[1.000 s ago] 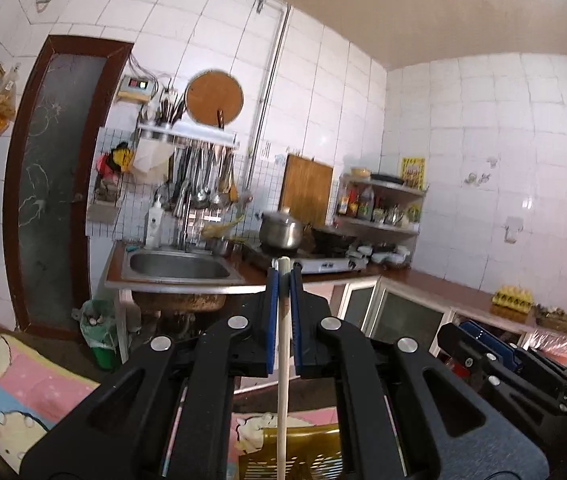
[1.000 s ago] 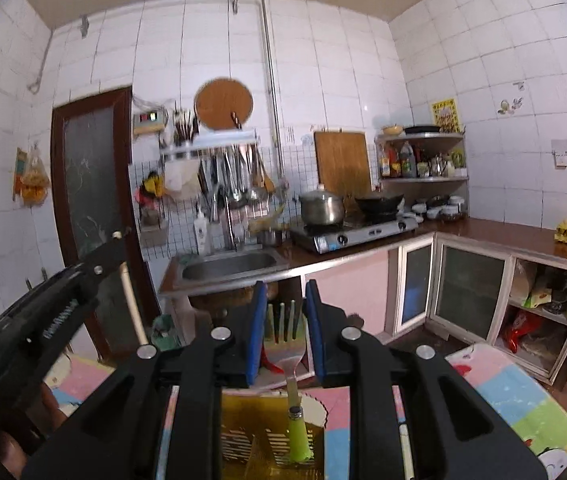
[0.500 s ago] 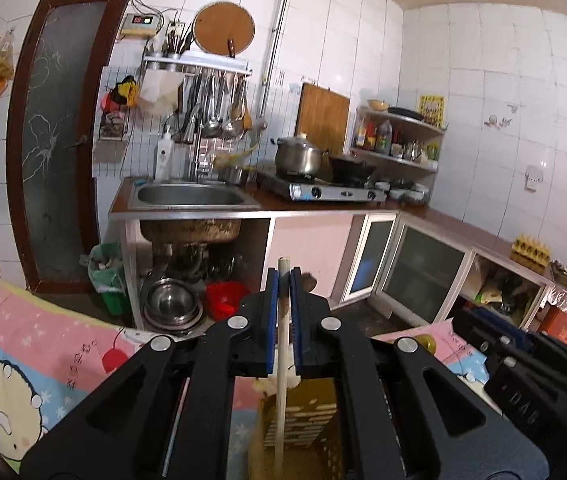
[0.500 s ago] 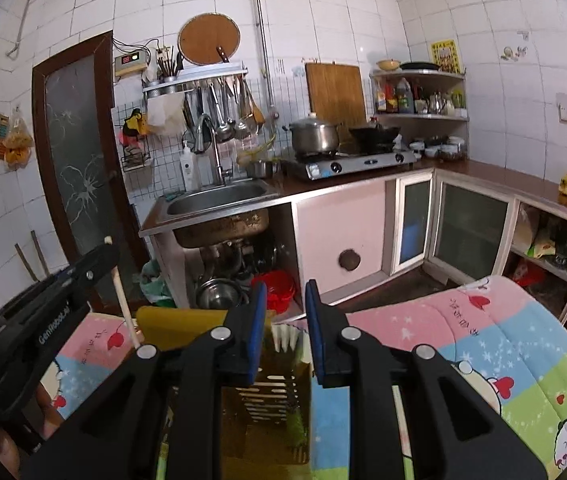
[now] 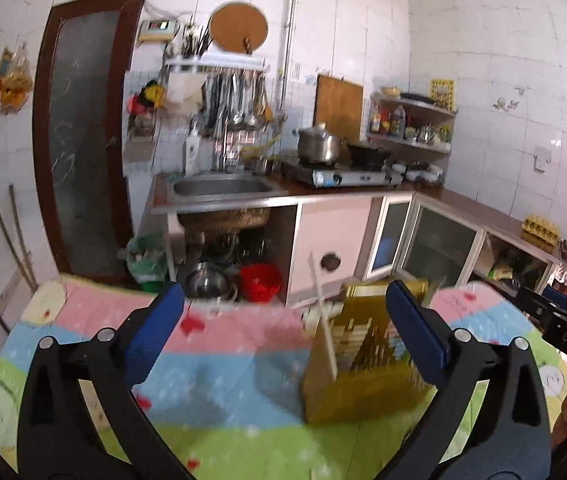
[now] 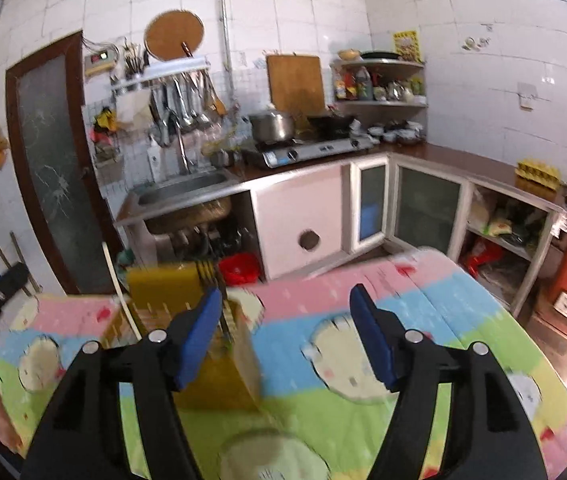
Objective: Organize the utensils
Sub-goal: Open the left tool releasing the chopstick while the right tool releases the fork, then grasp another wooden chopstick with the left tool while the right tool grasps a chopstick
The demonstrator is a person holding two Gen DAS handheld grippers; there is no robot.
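A yellow slotted utensil holder (image 5: 363, 364) stands on the cartoon-print cloth; it also shows in the right wrist view (image 6: 187, 320). A pale stick-like utensil (image 5: 325, 320) leans out of it, also seen in the right wrist view (image 6: 121, 292). Dark fork tines (image 6: 207, 270) stick up from the holder. My left gripper (image 5: 283, 336) is open wide and empty, above the holder's left side. My right gripper (image 6: 285, 336) is open and empty, just right of the holder. The frames are blurred by motion.
The table with the cloth (image 5: 211, 364) fills the foreground. Behind it are a sink counter (image 5: 223, 188), a stove with a pot (image 5: 319, 146), cabinets (image 6: 427, 208), a wall rack of hanging utensils (image 5: 235, 96) and a door (image 5: 79, 128).
Both grippers have opened and tilted down. The left let go of the pale stick, the right let go of the spatula; both now stand in the holder.
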